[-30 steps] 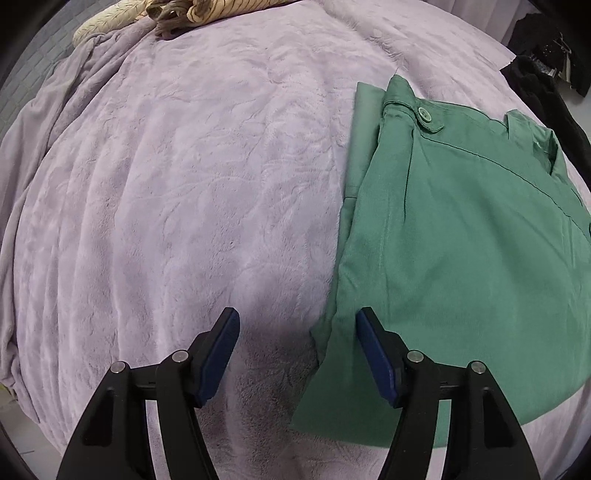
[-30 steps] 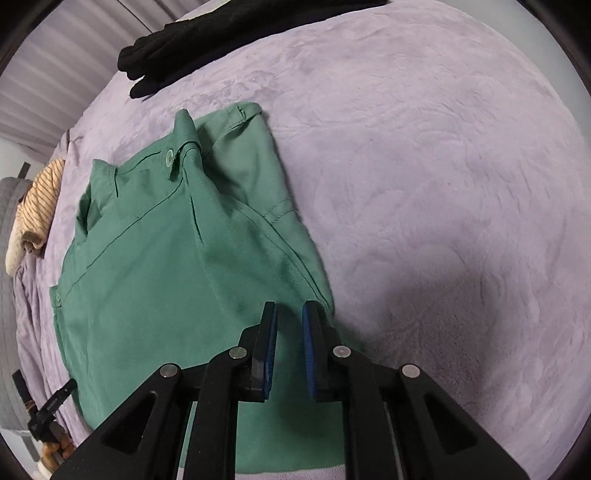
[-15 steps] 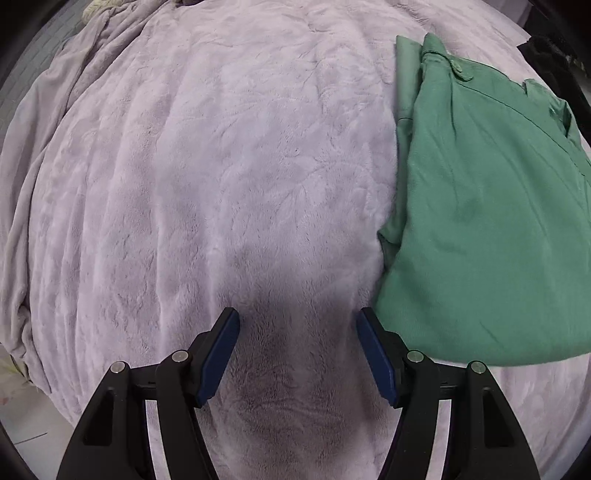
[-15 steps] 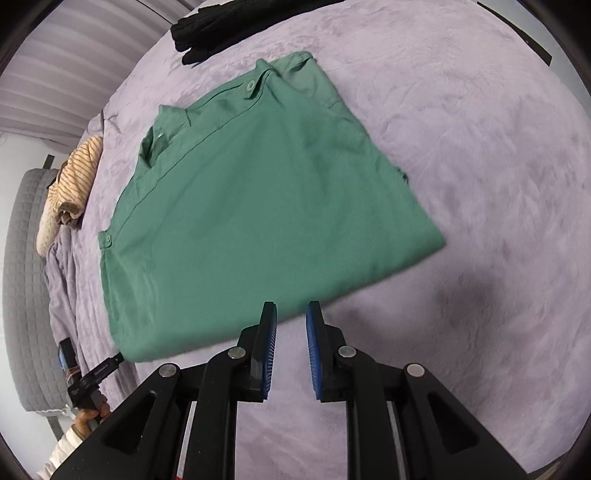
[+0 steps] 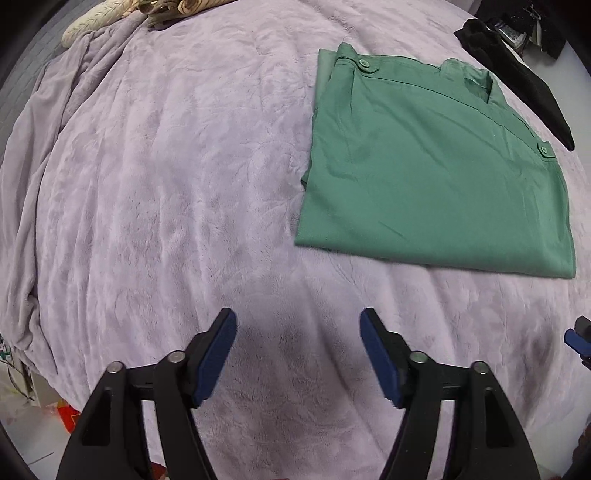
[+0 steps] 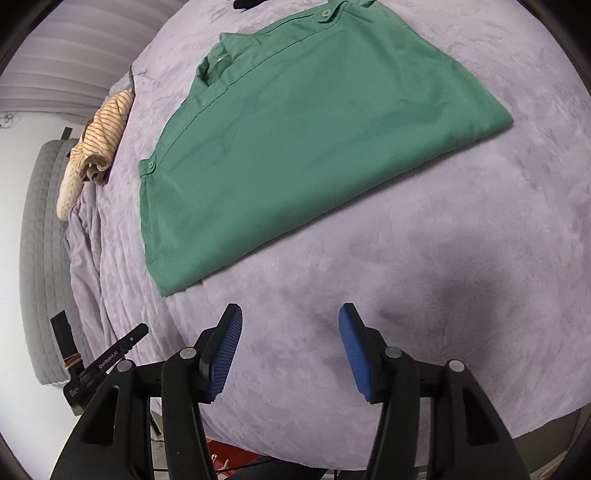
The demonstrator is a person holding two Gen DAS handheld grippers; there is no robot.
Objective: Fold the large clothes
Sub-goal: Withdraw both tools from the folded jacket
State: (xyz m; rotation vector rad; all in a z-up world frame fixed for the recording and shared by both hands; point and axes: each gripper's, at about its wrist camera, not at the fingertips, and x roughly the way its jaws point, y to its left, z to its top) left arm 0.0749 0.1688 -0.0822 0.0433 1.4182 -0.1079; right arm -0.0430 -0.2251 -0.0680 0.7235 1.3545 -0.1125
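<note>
A green garment (image 5: 424, 166) (image 6: 314, 122) lies folded into a flat rectangle on the lilac bedspread (image 5: 166, 166) (image 6: 443, 277), its buttoned tabs at the far edge. My left gripper (image 5: 297, 350) hovers over bare bedspread, near and left of the garment's lower left corner; its jaws are opening and nothing is between them. My right gripper (image 6: 290, 347) hangs over the bedspread on the near side of the garment, clear of its edge; its jaws are opening too and hold nothing. The left gripper (image 6: 107, 360) shows at the left edge of the right wrist view.
A striped beige garment (image 6: 99, 140) (image 5: 129, 11) lies bunched at the bed's far end by a grey padded headboard (image 6: 40, 258). A black garment (image 5: 517, 77) lies beyond the green one. The bed's edge and the floor (image 5: 22, 406) show at lower left.
Both grippers have pulled back from the green garment to bare bedspread. The right gripper, nearly shut before, has opened wide; the left has widened. The garment's lower part is now folded up, making a shorter rectangle.
</note>
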